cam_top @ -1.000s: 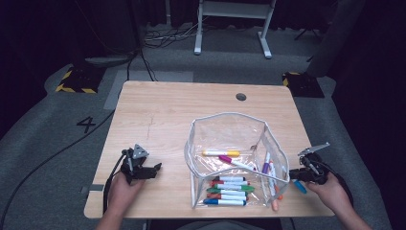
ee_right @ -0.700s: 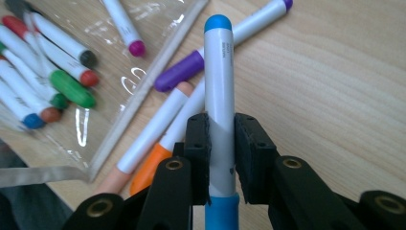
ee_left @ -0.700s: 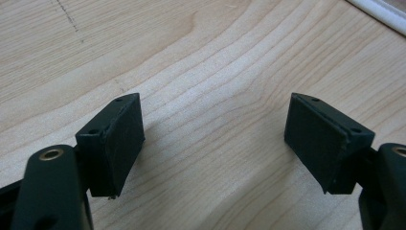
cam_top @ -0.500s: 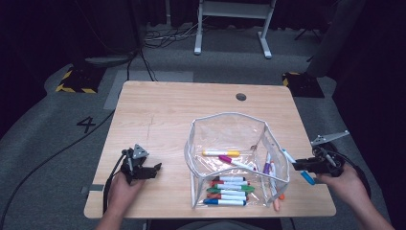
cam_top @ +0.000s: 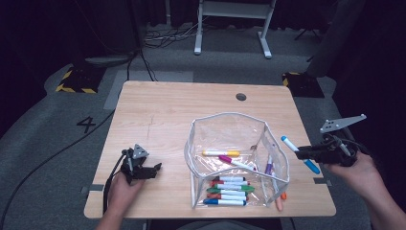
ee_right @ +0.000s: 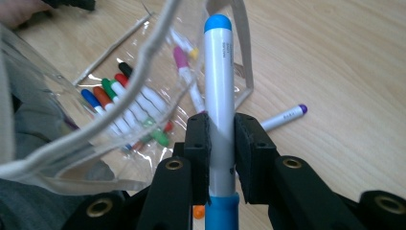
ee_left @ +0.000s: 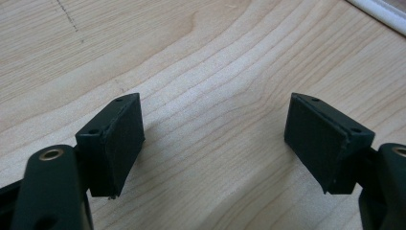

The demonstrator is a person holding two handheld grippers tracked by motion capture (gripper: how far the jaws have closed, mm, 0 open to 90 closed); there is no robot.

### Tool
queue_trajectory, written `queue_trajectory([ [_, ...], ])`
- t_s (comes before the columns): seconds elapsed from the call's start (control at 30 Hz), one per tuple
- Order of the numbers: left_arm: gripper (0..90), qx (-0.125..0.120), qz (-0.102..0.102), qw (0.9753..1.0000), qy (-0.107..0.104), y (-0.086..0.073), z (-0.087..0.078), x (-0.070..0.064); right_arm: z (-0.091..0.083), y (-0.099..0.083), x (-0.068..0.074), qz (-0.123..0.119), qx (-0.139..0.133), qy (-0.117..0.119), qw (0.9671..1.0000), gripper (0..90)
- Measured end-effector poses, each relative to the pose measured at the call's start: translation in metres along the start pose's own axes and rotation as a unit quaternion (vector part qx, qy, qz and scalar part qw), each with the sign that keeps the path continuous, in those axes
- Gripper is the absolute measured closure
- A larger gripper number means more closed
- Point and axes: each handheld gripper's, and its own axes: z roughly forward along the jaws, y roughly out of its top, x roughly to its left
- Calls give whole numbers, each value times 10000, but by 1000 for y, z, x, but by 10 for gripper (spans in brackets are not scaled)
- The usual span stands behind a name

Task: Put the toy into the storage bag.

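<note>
One blue marker [cam_top: 300, 154] is clamped in the right gripper [cam_top: 306, 153], raised just beside the clear pouch [cam_top: 234, 163] rim. Left gripper [cam_top: 154, 169] rests with jaws apart on bare table [cam_top: 163, 110], well apart from the pouch.

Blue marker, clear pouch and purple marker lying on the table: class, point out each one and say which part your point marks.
Blue marker [ee_right: 219, 86]: right gripper view, on its white barrel above the claw.
Clear pouch [cam_top: 225, 129]: high view, on its transparent back wall.
Purple marker [ee_right: 286, 115]: right gripper view, on its white barrel near the cap.
</note>
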Motion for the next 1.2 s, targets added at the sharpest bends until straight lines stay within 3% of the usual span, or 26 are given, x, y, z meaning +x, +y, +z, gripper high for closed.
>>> queue_trajectory([
  [0.23, 216, -4, -2, 10000, -1, 0, 0, 0, -10, 31, 23, -404, -47, 135, 9991, 763],
  [0.5, 216, -4, -2, 10000, -2, 0, 0, 0, 0, 65, 49, -864, 159, 465, 9950, 763],
  [0.8, 216, 6, 6, 10000, -2, 0, 0, 0, 22, 100, 74, -1299, 550, 734, 9873, 763],
  [1.2, 216, -4, -2, 10000, -2, 0, 0, 0, 70, 120, 97, -1669, 1134, 995, 9744, 763],
])
